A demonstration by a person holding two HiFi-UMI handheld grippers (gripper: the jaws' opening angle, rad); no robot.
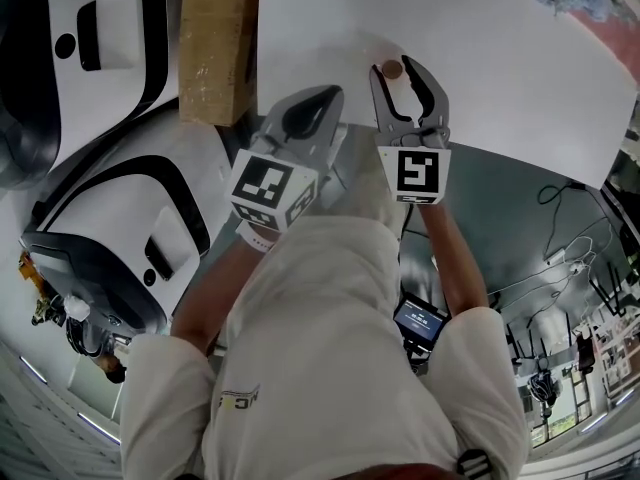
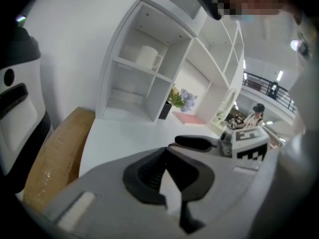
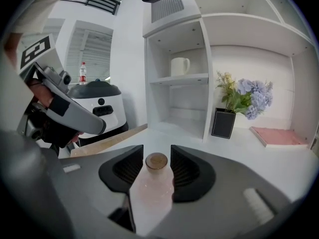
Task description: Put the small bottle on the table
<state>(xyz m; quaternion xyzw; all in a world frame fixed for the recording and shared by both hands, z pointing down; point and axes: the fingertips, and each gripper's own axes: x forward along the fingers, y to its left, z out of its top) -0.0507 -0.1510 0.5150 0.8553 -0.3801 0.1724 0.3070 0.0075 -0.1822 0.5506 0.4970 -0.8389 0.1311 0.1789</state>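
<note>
Item: small bottle (image 3: 155, 188), upright on table (image 1: 480, 58) between spread jaws of right gripper (image 3: 157, 158). Advice: withdraw straight back, no sideways brush. Idle: left gripper (image 2: 167, 151), pressed together, empty

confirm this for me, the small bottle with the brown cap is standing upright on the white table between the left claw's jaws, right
Wrong claw: the small bottle stands between the jaws of the right claw, not the left. The right gripper view shows it upright there on the white table, so the rest holds. The left claw is shut with nothing in it.
</note>
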